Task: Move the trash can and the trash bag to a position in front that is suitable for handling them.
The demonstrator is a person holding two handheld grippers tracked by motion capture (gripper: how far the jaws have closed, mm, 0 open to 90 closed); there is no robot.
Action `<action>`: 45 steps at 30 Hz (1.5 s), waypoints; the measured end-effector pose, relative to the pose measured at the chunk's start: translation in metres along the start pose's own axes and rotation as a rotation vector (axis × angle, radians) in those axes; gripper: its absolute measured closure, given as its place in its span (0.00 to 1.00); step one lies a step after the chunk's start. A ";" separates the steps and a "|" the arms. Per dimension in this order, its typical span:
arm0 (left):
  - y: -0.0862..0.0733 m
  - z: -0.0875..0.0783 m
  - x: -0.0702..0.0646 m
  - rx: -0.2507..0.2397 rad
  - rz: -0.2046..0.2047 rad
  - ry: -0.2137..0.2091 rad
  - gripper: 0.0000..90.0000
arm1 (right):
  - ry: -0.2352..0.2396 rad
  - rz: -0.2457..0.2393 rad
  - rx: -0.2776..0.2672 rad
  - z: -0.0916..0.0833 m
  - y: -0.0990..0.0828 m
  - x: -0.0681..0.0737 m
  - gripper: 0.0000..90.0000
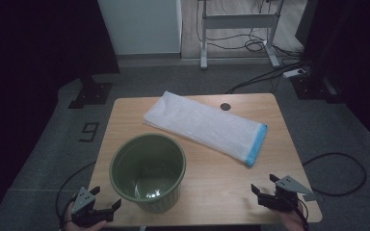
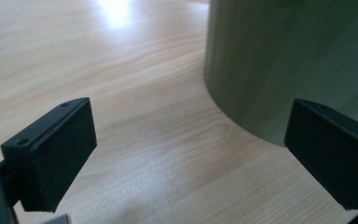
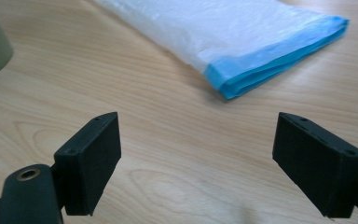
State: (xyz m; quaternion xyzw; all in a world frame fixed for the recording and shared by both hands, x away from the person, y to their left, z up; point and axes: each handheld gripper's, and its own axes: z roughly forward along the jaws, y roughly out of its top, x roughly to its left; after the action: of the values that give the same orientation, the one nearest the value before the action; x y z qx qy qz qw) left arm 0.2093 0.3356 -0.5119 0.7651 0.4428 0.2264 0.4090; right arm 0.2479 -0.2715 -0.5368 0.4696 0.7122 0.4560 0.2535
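Resting at the surface's (image 1: 125,115) near corners, the left gripper (image 1: 103,204) and right gripper (image 1: 265,185) gape wide and empty, so nothing looks begun: green bin (image 1: 148,171) near-left, unlined, folded bin bag (image 1: 204,126) lying beyond it.

Green bucket (image 1: 148,172) stands upright at the near-left of the table (image 1: 279,144), blocking most of the near edge there; the left gripper (image 1: 107,199) sits at the corner just beside its wall, fingers (image 2: 51,154) spread wide over bare wood, the bucket wall close by its right finger. Folded white bag with blue hem (image 1: 206,126) lies flat and diagonal across the far middle, low enough to pass over. Open wood lies between bucket and bag and across the near right, where the right gripper (image 1: 263,184) rests, fingers (image 3: 91,161) wide apart, bag's blue end just ahead.
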 end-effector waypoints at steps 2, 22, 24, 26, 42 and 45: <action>0.002 0.000 0.000 -0.004 0.020 -0.011 0.02 | -0.014 0.011 -0.009 -0.002 0.000 -0.004 0.17; 0.048 0.043 -0.037 -0.073 0.247 -0.339 0.05 | -0.013 0.048 -0.001 -0.004 -0.007 -0.022 0.18; 0.052 0.049 -0.040 -0.071 0.245 -0.346 0.05 | -0.016 0.052 -0.006 -0.005 -0.006 -0.023 0.18; 0.056 0.054 -0.044 -0.071 0.246 -0.349 0.05 | -0.020 0.063 -0.017 -0.007 -0.007 -0.024 0.18; 0.086 0.096 -0.070 -0.072 0.251 -0.355 0.07 | -0.008 0.038 -0.014 -0.018 -0.012 -0.019 0.19; 0.091 0.103 -0.073 -0.067 0.253 -0.359 0.07 | -0.010 0.039 -0.011 -0.018 -0.013 -0.019 0.19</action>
State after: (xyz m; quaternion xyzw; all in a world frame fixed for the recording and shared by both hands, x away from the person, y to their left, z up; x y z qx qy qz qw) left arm 0.2901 0.2040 -0.4930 0.8287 0.2556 0.1505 0.4746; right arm 0.2363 -0.2975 -0.5416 0.4845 0.6990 0.4625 0.2507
